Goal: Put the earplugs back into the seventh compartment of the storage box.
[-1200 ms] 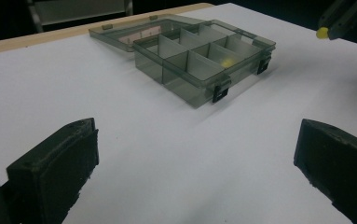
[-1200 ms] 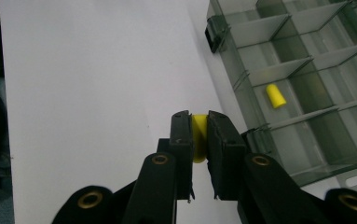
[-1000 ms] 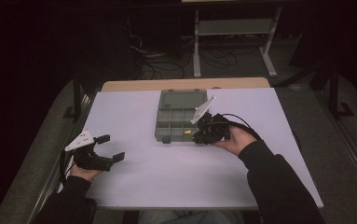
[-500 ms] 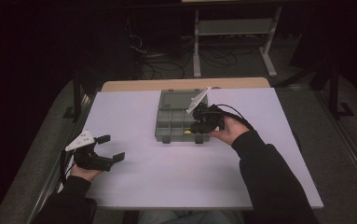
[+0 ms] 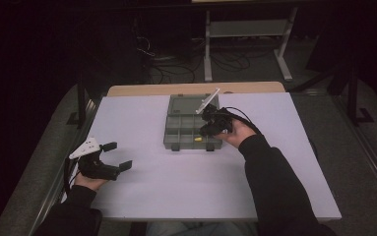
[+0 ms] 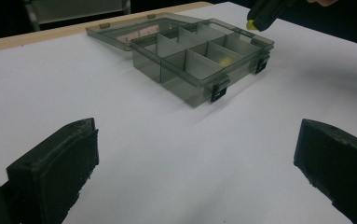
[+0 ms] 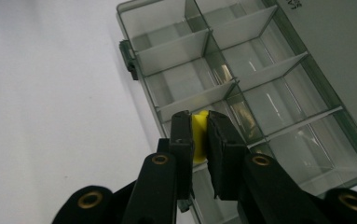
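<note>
One yellow piece (image 7: 199,135) stands upright between the right gripper's (image 7: 199,140) jaws.

Open compartment box (image 5: 188,129) toward the far middle of the desk (image 5: 176,187), lid lying flat behind it. Small piece (image 5: 198,139) in a front compartment. Right gripper (image 5: 209,129) over the box's right side, pinching another piece (image 7: 199,135). Left gripper (image 5: 116,156) well apart, near the desk's left edge.

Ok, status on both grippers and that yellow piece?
Right gripper shut on yellow piece, over open organizer box. Left gripper open, idle on table. Nothing in the way.
</note>
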`<state>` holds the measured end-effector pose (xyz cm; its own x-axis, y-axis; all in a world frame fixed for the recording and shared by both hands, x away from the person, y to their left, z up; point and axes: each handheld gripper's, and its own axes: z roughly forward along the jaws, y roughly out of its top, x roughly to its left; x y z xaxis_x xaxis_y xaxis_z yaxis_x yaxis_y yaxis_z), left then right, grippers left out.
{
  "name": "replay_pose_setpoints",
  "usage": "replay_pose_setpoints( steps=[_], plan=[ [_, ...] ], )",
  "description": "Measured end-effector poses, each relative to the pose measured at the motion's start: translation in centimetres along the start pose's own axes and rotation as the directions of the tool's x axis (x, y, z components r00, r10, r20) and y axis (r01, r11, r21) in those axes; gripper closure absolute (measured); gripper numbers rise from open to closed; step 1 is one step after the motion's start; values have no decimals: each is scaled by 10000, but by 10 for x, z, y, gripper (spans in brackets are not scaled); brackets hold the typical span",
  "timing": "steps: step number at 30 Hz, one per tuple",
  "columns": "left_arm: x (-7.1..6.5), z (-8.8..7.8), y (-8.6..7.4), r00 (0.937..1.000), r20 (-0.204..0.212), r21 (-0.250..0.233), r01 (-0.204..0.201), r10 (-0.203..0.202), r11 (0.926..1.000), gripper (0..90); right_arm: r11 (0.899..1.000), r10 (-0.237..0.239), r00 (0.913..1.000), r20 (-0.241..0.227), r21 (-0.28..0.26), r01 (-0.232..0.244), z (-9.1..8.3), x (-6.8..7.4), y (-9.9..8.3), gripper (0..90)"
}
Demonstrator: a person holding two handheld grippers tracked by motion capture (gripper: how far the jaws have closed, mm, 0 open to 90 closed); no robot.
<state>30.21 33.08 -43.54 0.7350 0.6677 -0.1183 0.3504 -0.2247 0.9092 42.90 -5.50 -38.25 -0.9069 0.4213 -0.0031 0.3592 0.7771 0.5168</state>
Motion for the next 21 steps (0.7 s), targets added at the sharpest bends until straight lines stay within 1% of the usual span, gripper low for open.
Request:
replay_pose_setpoints(
  steps=[3, 7, 16, 21],
  plan=[
    [0, 0, 0, 10000, 31, 17, 13, -13, 10000, 0, 9999, 105, 9999, -20, 70, -105, 7, -2, 0, 793],
    [0, 1, 0, 10000, 37, 15, -16, 16, 10000, 0, 9998, 80, 10000, -45, 169, -79, 15, -3, 0, 792],
    [-1, 1, 0, 10000, 43, 29, -30, 30, 10000, 0, 9987, 300, 9995, 32, 422, -301, 27, -8, -1, 790],
    [-1, 1, 0, 10000, 51, 28, -35, 34, 10000, 0, 9983, 344, 9994, 25, 466, -345, 32, -10, -2, 788]
  ],
)
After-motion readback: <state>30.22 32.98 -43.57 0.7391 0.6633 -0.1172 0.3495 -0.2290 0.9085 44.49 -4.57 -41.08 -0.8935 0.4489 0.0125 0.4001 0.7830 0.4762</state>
